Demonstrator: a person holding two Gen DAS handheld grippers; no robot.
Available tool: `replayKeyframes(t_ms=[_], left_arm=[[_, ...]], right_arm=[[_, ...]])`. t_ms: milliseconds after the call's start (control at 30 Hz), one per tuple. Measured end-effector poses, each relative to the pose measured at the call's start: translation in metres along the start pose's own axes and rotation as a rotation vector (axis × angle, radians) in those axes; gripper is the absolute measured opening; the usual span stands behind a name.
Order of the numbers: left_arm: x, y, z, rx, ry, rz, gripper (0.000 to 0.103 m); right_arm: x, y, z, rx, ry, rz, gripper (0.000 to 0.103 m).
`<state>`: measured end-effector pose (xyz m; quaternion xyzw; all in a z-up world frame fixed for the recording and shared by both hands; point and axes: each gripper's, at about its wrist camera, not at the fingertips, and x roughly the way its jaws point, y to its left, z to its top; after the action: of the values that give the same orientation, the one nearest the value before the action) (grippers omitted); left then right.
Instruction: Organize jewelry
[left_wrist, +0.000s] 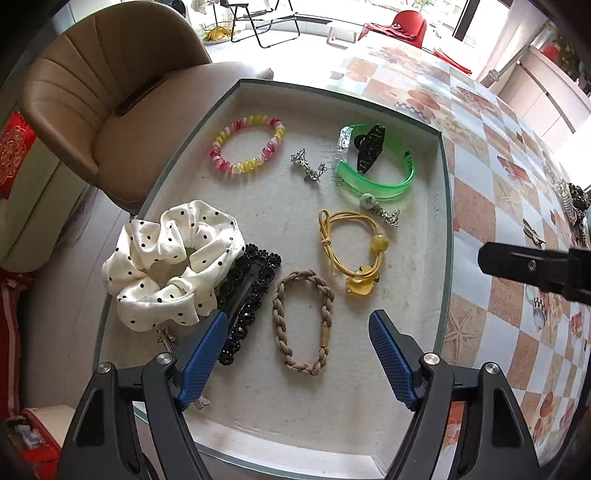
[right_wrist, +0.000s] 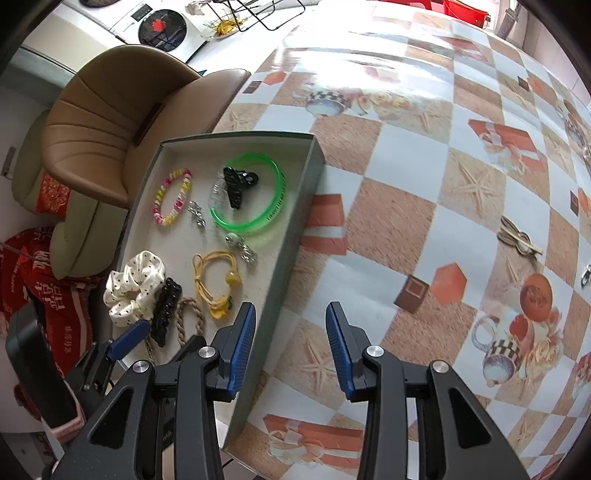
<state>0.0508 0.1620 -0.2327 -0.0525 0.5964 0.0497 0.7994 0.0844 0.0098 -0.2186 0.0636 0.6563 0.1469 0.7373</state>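
A shallow grey tray (left_wrist: 445, 221) (right_wrist: 295, 221) on the patterned table holds jewelry: a pink-yellow coil bracelet (left_wrist: 247, 146), a green bangle (left_wrist: 384, 184) with a black claw clip (left_wrist: 369, 147), a yellow cord tie (left_wrist: 351, 251), a braided tan tie (left_wrist: 301, 321), a polka-dot scrunchie (left_wrist: 173, 258) and a black beaded clip (left_wrist: 247, 295). My left gripper (left_wrist: 295, 332) is open and empty above the braided tie. My right gripper (right_wrist: 291, 328) is open and empty over the tray's right wall. A hair clip (right_wrist: 517, 236) lies on the table at right.
A tan armchair (left_wrist: 103, 110) stands beyond the tray's left side. More small accessories (left_wrist: 570, 206) lie at the table's far right. The tablecloth (right_wrist: 424, 184) has a checkered print. Red bags (right_wrist: 48, 288) sit on the floor at left.
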Motion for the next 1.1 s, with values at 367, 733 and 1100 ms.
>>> replayKeyframes(t_ms=[367, 733, 1100], left_arm=[[-0.001, -0.007, -0.010, 0.039, 0.004, 0.024, 0.103], [-0.009, 0.001, -0.011, 0.018, 0.023, 0.048, 0.103], [-0.017, 0.017, -0.020, -0.002, 0.041, 0.054, 0.103]], right_arm=[[-0.001, -0.002, -0.010, -0.004, 0.010, -0.006, 0.043], [-0.003, 0.009, -0.014, -0.041, 0.009, -0.035, 0.072], [-0.003, 0.024, -0.022, -0.101, 0.015, -0.114, 0.088]])
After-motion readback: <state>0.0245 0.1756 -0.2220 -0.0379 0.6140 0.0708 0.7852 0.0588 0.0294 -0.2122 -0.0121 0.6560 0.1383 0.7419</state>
